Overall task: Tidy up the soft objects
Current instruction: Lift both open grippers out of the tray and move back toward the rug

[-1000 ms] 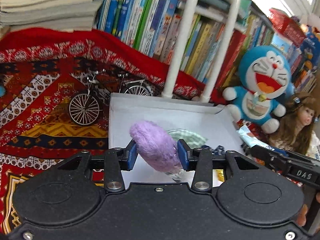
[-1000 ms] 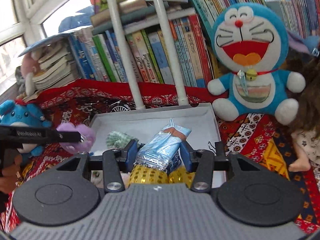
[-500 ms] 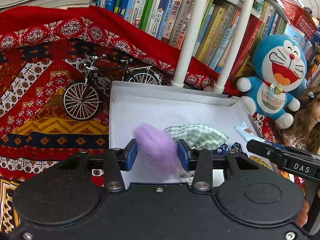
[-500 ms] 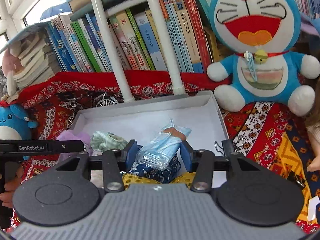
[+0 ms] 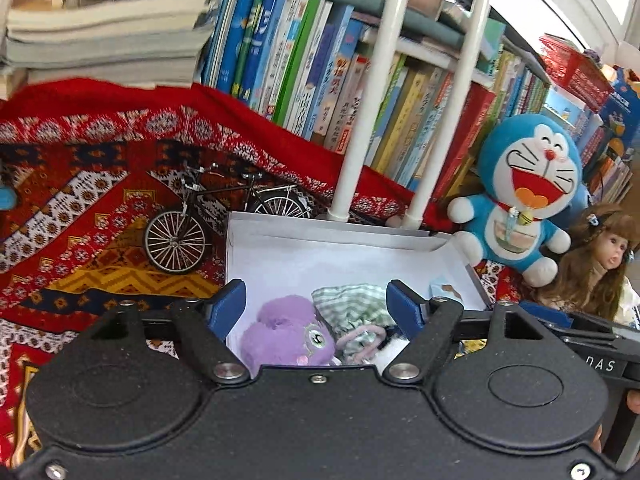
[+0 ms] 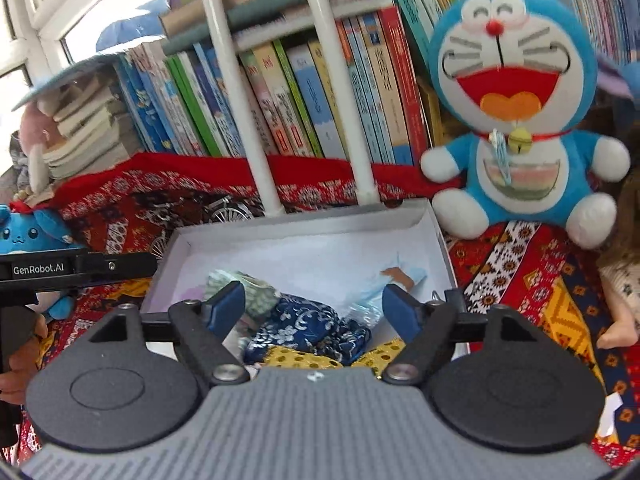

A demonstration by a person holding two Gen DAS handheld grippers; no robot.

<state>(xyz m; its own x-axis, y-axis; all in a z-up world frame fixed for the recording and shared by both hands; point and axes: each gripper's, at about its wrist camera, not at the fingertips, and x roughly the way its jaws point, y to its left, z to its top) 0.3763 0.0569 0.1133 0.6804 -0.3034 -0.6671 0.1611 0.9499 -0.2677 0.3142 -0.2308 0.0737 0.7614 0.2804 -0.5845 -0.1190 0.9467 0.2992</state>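
Left wrist view: left gripper [image 5: 316, 306] spread wide, empty, poised over the white box [image 5: 344, 236].
Only here: purple plush [image 5: 286, 336] in the box's near-left corner, touching the green checked cloth [image 5: 350, 306]; toy bicycle [image 5: 208, 216] left of the box.
Right wrist view: right gripper [image 6: 314, 306] parted, empty, above the box.
Only here: navy floral cloth [image 6: 308, 328] and gold sequin cloth [image 6: 304, 360] at the box's near edge; light blue packet [image 6: 372, 294] beside them.

Black left claw [image 5: 316, 308], grey-bodied right claw [image 6: 314, 306], blue pads [image 5: 226, 306]
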